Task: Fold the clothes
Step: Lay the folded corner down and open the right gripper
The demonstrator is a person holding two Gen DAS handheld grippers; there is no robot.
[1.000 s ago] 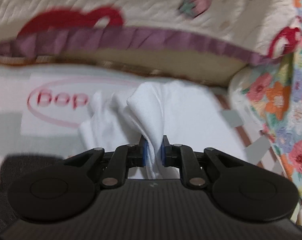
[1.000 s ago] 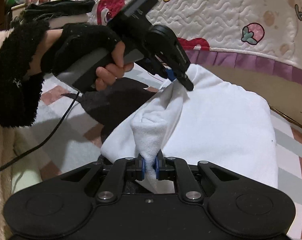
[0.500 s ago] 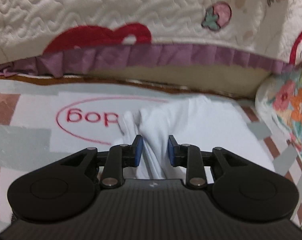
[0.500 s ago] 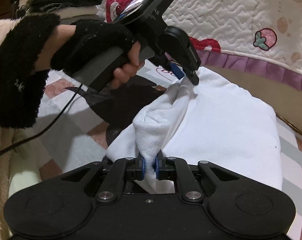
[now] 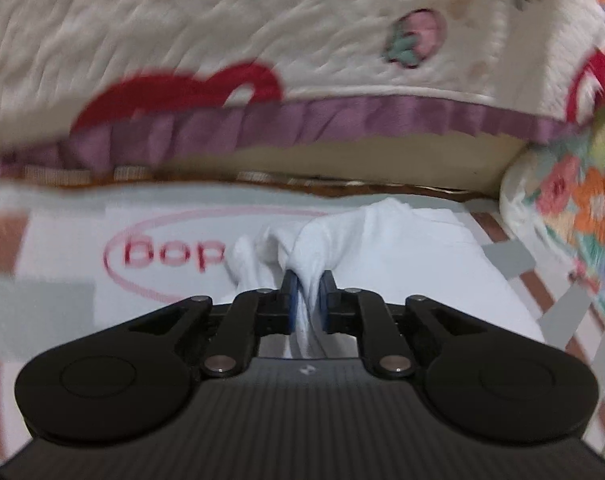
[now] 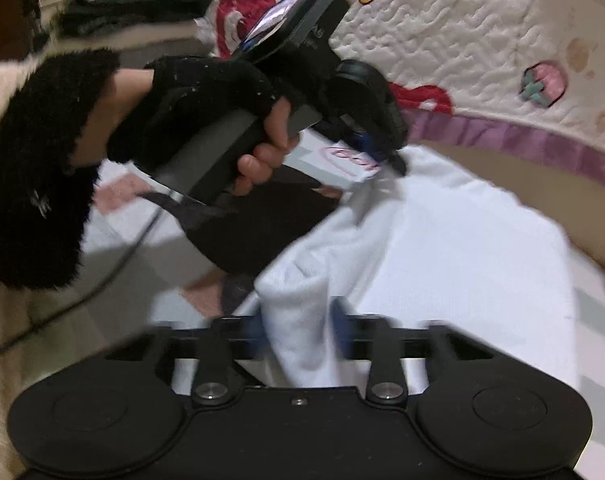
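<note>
A white garment lies on a patterned floor mat. My left gripper is closing, and its blue pads pinch a raised fold of the cloth. In the right wrist view the garment spreads to the right. There the left gripper, held by a hand in a black fingerless glove, grips the garment's far corner. My right gripper is opening. A bunched near fold of the cloth sits loosely between its parted jaws.
A quilted bedspread with a purple frill hangs along the far side. Floral fabric crowds the right. A dark garment lies on the mat to the left of the white one, and a cable trails beside it.
The left gripper let go of the fold half a second ago and has closed on it again. The right gripper's jaws have spread apart around the cloth that they were pinching.
</note>
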